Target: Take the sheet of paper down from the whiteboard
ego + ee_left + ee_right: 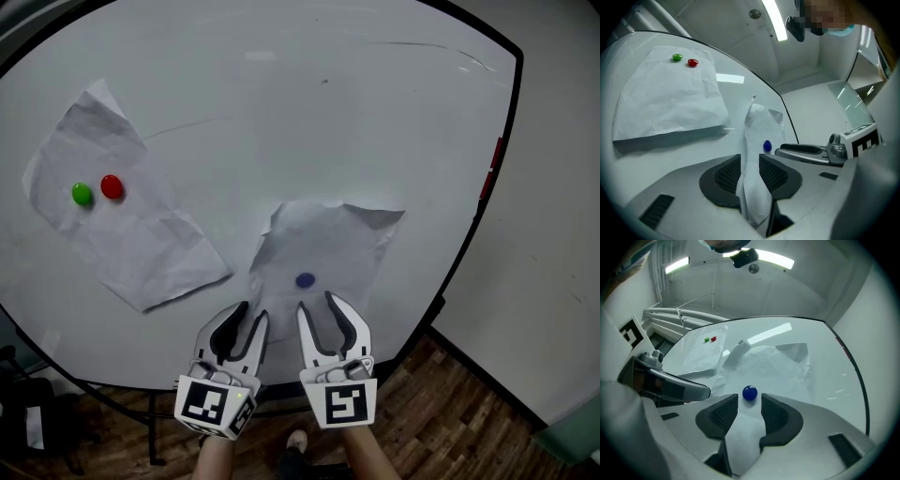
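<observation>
On the whiteboard a crumpled white sheet of paper is pinned by a blue magnet. Both grippers are at the sheet's lower edge. My left gripper is open, and a raised fold of the sheet runs between its pads. My right gripper is open too, lying over the paper with the blue magnet just beyond its fingertips. The left gripper view shows the same magnet to the right of the fold.
A second, larger sheet hangs at the board's left under a green magnet and a red magnet. The board's black frame runs down the right side. Beyond it are a pale wall and a wooden floor.
</observation>
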`<action>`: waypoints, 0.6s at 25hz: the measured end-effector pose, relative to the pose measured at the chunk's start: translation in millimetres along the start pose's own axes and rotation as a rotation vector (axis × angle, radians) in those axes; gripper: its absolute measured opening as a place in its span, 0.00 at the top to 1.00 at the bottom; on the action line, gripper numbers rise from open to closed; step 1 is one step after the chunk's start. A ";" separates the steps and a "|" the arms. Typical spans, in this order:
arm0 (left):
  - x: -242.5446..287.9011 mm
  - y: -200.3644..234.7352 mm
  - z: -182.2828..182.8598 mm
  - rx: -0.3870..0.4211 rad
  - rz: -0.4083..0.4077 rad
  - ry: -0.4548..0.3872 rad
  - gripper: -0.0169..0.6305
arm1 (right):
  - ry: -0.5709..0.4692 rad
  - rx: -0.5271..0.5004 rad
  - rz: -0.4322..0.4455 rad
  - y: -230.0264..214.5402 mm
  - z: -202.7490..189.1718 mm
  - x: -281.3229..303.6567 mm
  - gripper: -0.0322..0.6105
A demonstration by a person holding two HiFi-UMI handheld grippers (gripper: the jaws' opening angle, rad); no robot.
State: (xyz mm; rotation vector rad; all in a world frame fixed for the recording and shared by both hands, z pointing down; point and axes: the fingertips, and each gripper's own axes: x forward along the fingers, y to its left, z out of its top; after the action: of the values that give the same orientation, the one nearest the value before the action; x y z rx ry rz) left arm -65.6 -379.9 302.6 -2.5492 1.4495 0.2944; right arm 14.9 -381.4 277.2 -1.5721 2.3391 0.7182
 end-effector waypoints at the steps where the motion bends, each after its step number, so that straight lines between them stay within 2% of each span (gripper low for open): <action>1: 1.3 0.1 -0.2 0.003 -0.001 0.001 0.78 | -0.006 -0.005 0.003 1.1 1.2 2.4 0.71; 15: 16.1 2.9 6.0 0.034 0.014 -0.026 0.85 | -0.058 -0.060 0.007 3.6 6.6 28.9 0.71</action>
State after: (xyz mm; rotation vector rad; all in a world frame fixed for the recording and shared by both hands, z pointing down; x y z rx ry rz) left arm -60.5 -393.0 292.4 -2.5001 1.4504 0.3010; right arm -0.4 -400.0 259.5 -1.5463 2.3028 0.8315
